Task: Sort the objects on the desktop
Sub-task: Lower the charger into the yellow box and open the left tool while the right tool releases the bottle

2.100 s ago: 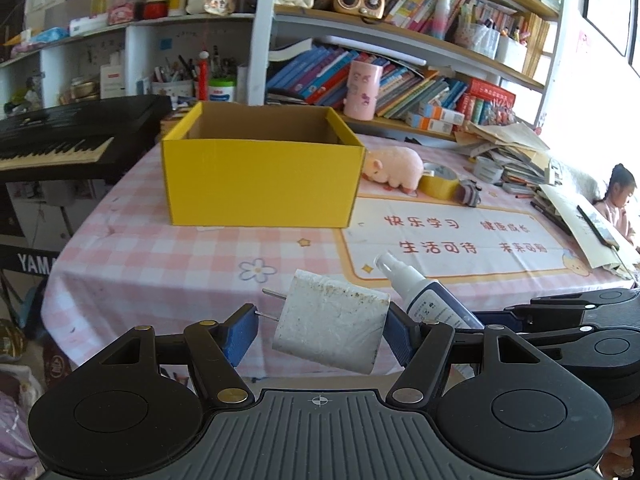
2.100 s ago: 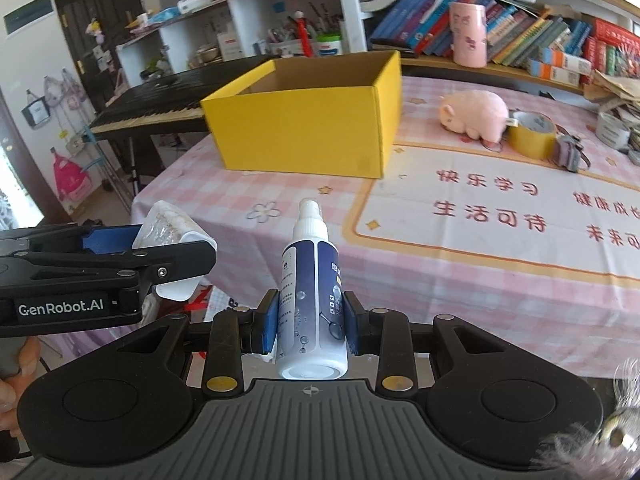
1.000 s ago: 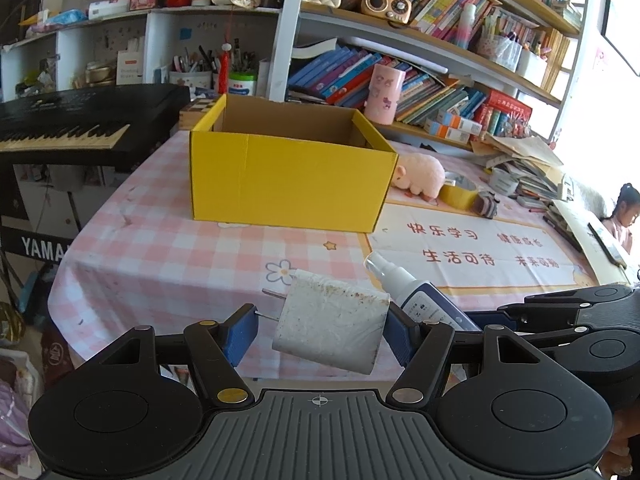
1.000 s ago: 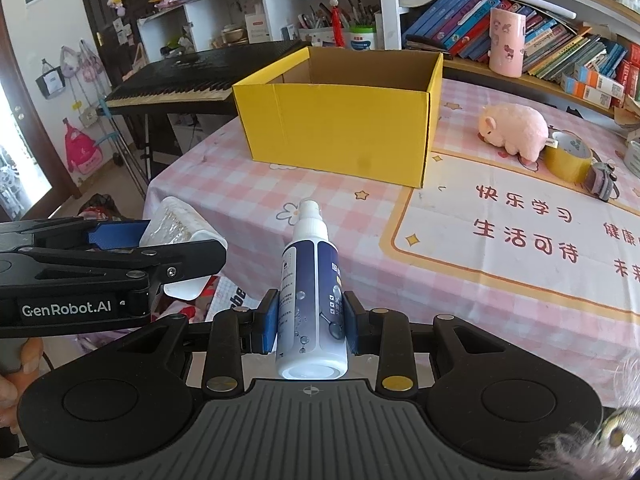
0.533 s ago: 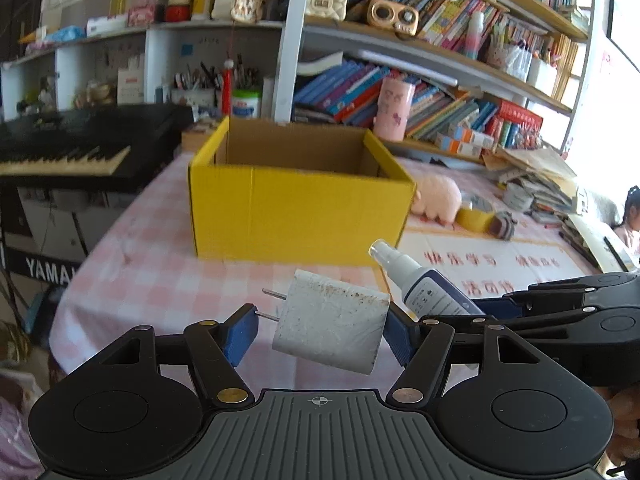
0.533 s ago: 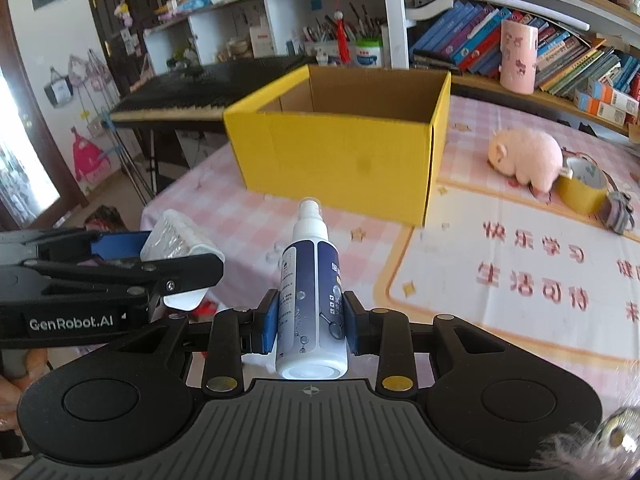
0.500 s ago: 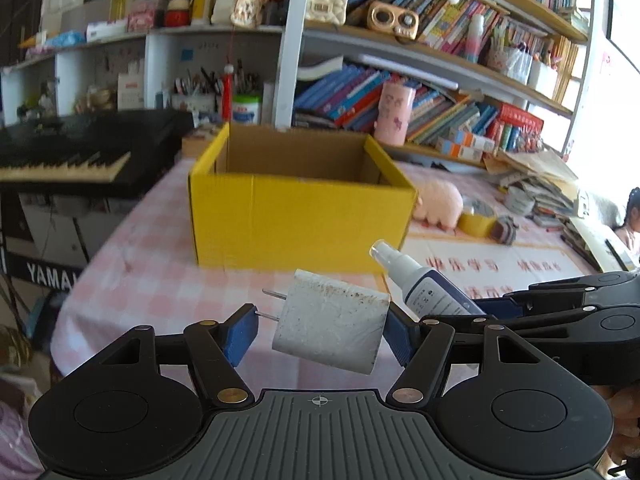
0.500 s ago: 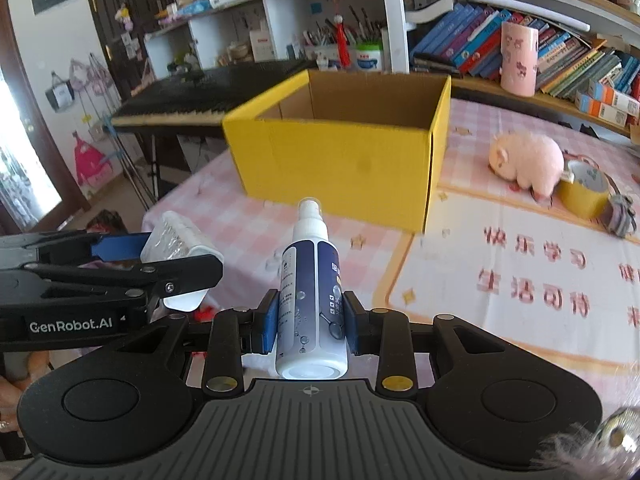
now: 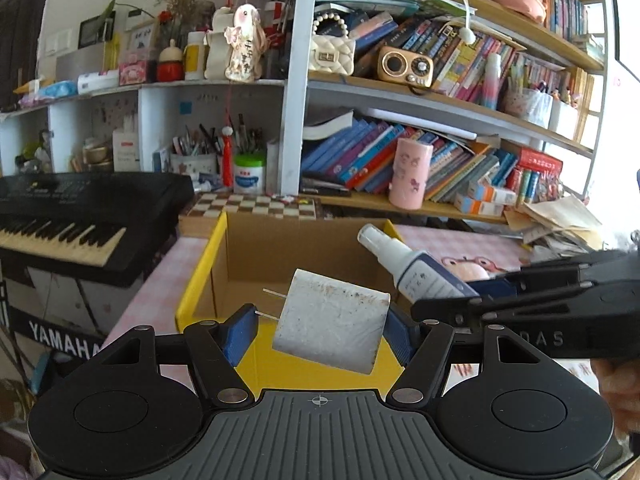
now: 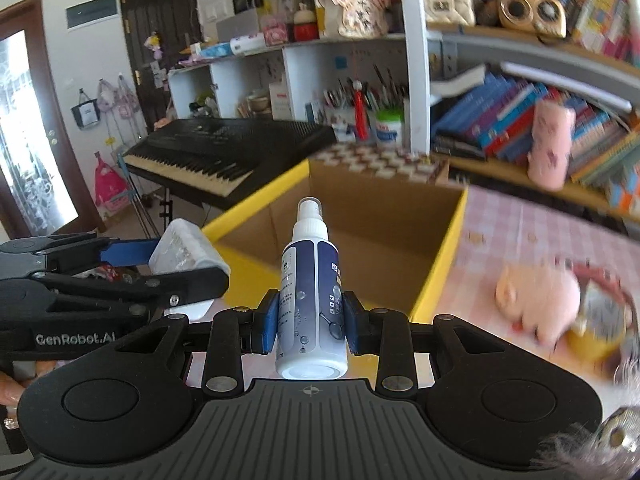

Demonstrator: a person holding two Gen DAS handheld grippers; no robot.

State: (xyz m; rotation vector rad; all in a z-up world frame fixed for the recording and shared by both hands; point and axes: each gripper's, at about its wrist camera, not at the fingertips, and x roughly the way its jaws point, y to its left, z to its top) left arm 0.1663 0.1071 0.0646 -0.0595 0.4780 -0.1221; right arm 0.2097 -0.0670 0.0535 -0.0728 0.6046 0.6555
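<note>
The left gripper (image 9: 320, 326) is holding a white charger plug (image 9: 332, 326), its two prongs pointing left, and the right gripper (image 10: 308, 322) is gripping a spray bottle (image 10: 310, 304) whose long axis is pointing forward with the nozzle away from the camera. Both things are hanging just at the near wall of the open yellow cardboard box (image 10: 440, 256), which is lying straight ahead and below them, so I judge the coming move is only forward and down. As far as its brown inside is showing, the box is holding nothing, while a pink plush pig (image 10: 536, 296) and a tape roll (image 10: 600, 320) are lying on the table to its right.
</note>
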